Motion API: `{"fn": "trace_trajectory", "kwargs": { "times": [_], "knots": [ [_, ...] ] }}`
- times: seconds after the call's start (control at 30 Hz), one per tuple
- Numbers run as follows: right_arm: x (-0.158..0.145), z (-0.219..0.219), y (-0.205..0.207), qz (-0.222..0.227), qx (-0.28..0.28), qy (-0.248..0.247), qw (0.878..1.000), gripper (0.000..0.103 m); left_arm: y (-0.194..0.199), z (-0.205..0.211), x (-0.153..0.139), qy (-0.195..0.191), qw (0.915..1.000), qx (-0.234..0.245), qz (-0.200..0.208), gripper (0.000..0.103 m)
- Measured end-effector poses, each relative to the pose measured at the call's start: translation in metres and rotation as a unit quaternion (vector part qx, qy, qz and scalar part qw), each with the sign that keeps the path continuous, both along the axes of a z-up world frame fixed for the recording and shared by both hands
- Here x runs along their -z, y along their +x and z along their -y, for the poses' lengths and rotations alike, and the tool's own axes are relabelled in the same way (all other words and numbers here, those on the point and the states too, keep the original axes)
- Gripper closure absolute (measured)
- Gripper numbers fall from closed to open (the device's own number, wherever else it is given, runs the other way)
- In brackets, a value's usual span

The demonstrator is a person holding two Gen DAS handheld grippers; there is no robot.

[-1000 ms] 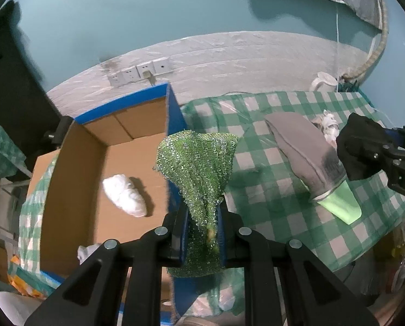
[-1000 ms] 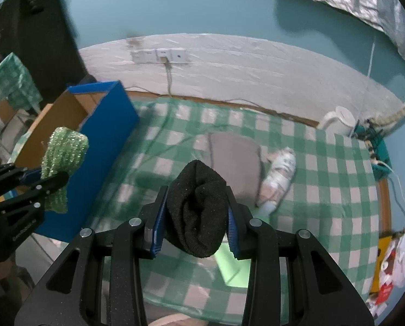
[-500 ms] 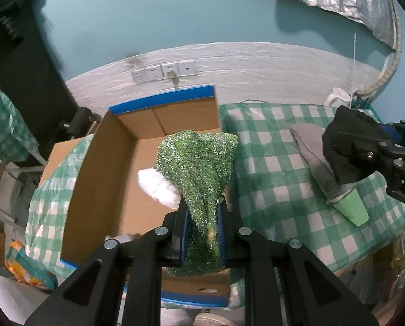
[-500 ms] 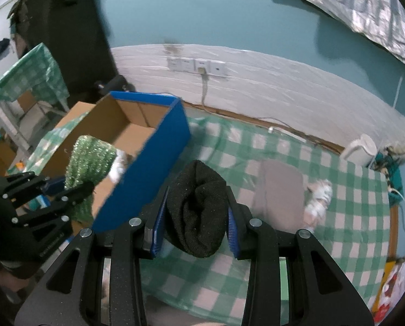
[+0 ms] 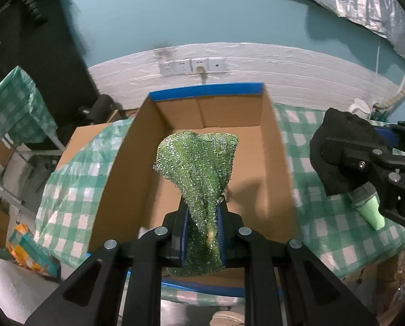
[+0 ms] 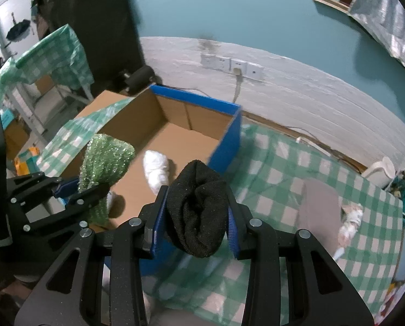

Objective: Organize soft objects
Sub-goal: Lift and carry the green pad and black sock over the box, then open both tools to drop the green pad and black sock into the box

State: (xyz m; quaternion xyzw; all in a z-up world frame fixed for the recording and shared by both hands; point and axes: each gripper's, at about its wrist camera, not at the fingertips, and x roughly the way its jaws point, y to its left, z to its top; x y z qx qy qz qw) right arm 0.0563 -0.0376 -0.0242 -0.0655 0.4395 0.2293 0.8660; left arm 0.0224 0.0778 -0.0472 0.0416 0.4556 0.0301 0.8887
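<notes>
Left gripper (image 5: 203,212) clamps a sparkly green cloth (image 5: 199,163) over the open cardboard box (image 5: 275,146), long axis upright, fanning upward. Right gripper (image 6: 194,212) pinches a rolled black sock (image 6: 198,206) beside the box, over the counter (image 6: 284,174).

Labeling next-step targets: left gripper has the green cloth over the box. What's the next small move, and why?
Probably open the left gripper to drop the green sparkly cloth. It hangs pinched between the jaws above the cardboard box floor, inside the walls, so it should land inside beside the white bundle. The right gripper with the black sock can follow.
</notes>
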Motion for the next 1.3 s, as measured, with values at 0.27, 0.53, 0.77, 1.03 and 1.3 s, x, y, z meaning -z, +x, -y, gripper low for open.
{"fn": "trace_trajectory", "kwargs": {
  "times": [0.27, 0.53, 0.77, 1.03, 1.3],
  "knots": [
    [0.010, -0.039, 0.006, -0.013, -0.029, -0.006, 0.999, 0.067, 0.001, -0.026, 0.011, 0.001, 0.9996, -0.026, -0.013, 0.085],
    [0.023, -0.062, 0.007, -0.027, -0.050, -0.015, 0.998, 0.067, 0.004, -0.043, 0.024, -0.003, 0.9986, -0.043, -0.030, 0.085],
    [0.031, -0.075, 0.010, -0.038, -0.059, -0.020, 0.997, 0.066, 0.008, -0.050, 0.032, -0.007, 0.9979, -0.050, -0.039, 0.084],
    [0.039, -0.078, 0.014, -0.047, -0.053, -0.027, 0.997, 0.053, 0.009, -0.056, 0.040, 0.002, 0.9971, -0.060, -0.048, 0.058],
    [0.035, -0.070, 0.016, -0.034, -0.037, -0.026, 0.998, 0.037, 0.009, -0.056, 0.037, 0.010, 0.9973, -0.060, -0.039, 0.044]
  ]
}}
